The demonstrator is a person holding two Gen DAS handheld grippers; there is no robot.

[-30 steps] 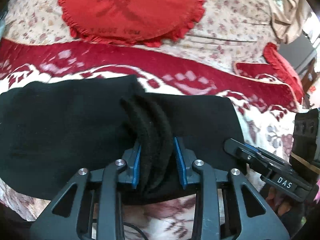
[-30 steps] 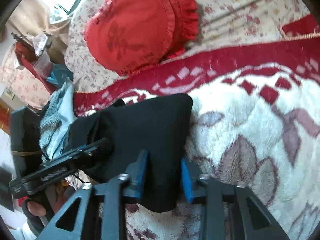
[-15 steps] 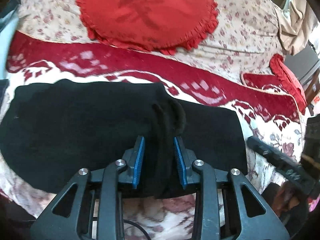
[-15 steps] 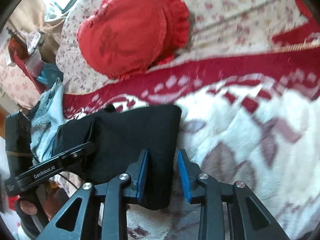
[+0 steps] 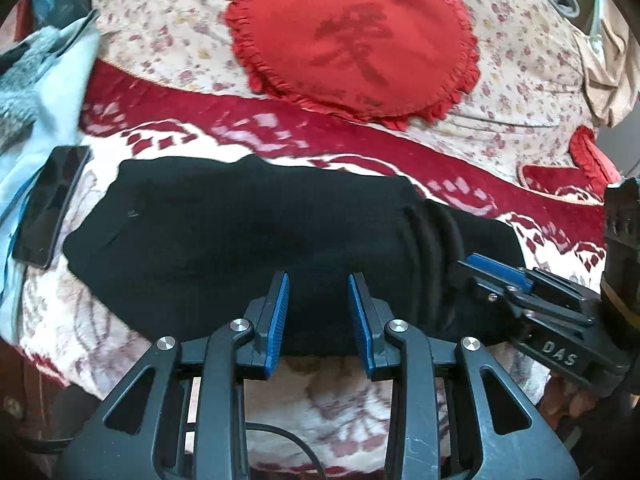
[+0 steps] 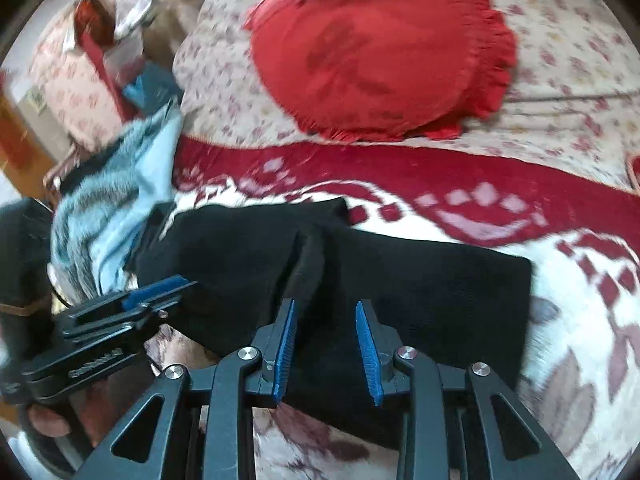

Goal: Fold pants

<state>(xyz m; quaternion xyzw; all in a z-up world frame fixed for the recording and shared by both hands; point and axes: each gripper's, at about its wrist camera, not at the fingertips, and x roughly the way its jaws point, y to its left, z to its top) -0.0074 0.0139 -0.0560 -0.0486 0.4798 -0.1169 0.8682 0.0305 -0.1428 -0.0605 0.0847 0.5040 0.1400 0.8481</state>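
Black pants (image 5: pixel 240 232) lie flat across a red-and-white blanket (image 5: pixel 340 392). A raised ridge of cloth (image 5: pixel 432 248) stands toward their right end. My left gripper (image 5: pixel 318 280) is over the pants' near edge, left of the ridge. Its blue pads are apart, with smooth cloth showing between them. My right gripper (image 5: pixel 476 264) reaches in from the right, up to the ridge. In the right wrist view the ridge (image 6: pixel 308 264) ends by the left pad of my right gripper (image 6: pixel 325 308), which is open over the pants (image 6: pixel 420 280). The left gripper (image 6: pixel 172 284) is at the left.
A round red frilled cushion (image 5: pixel 352 40) leans on the floral cover behind the pants. A dark phone (image 5: pixel 52 204) lies left of the pants, beside pale blue and grey furry cloth (image 6: pixel 112 208). Another red cushion (image 5: pixel 588 160) sits far right. The blanket's edge drops off in front.
The left gripper has slid left off the cloth ridge that stood between its pads. The right gripper has left the pants' right edge and moved left to the ridge.
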